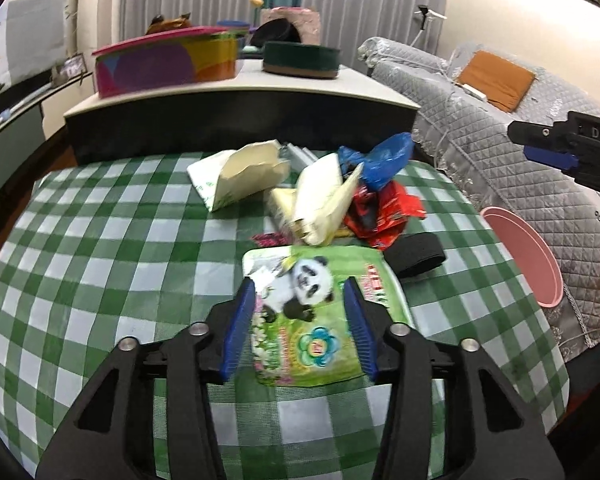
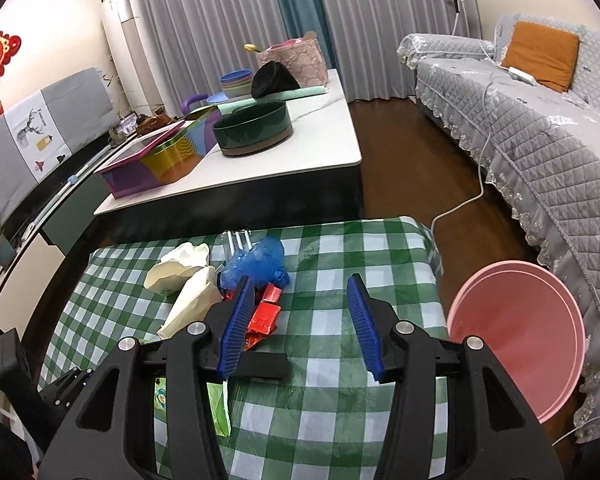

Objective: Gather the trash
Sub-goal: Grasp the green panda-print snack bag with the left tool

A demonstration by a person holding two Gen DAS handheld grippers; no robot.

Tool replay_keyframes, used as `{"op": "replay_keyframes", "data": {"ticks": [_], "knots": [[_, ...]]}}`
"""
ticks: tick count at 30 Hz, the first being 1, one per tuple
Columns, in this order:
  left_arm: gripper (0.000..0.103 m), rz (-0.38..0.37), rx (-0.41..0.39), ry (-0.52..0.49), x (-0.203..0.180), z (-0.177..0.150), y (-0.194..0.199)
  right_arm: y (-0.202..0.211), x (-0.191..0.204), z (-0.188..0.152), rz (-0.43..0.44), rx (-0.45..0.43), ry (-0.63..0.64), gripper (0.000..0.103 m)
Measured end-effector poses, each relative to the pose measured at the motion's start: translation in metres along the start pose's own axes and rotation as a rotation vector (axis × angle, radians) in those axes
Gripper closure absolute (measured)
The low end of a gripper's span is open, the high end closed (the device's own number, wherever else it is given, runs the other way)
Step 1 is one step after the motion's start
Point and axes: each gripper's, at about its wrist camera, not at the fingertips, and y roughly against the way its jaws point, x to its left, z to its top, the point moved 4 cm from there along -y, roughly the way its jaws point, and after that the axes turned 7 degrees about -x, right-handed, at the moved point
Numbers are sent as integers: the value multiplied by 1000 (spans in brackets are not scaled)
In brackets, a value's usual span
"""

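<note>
My left tongs [image 1: 300,322] stand open around the green panda-printed plastic packet [image 1: 314,312] on the checked counter [image 1: 100,240]; I judge closing comes next. My right tongs [image 2: 300,322] hang open, empty, near the pink round bin [image 2: 516,336].

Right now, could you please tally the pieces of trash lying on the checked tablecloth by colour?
Cream or white paper wrappers: 2, one opened bag and one crumpled wrapper
Blue plastic bag: 1
Red wrapper: 1
Green panda packet: 1
Black strip: 1
Total: 6, though small scraps may be hidden within the pile.
</note>
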Motion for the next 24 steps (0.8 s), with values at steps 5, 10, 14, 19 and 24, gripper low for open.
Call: {"op": "replay_keyframes", "data": {"ticks": [5,10,14,19,24], "knots": [[51,8,15,19,12,-4,-7,-15,-1,-5,8,28,-7,54],[51,-5,29,69,25,-7,-10,-31,-6,-16,13,78,-32,52],[51,-25,43,71,28,-12,-14,-44,-10,-33,11,139,-35,46],[51,-64,61,107,28,-11,-21,-58,-13,-52,49,223,-72,42],[52,-83,79,92,23,-14,-25,-69,-3,-62,100,273,-67,36]]}}
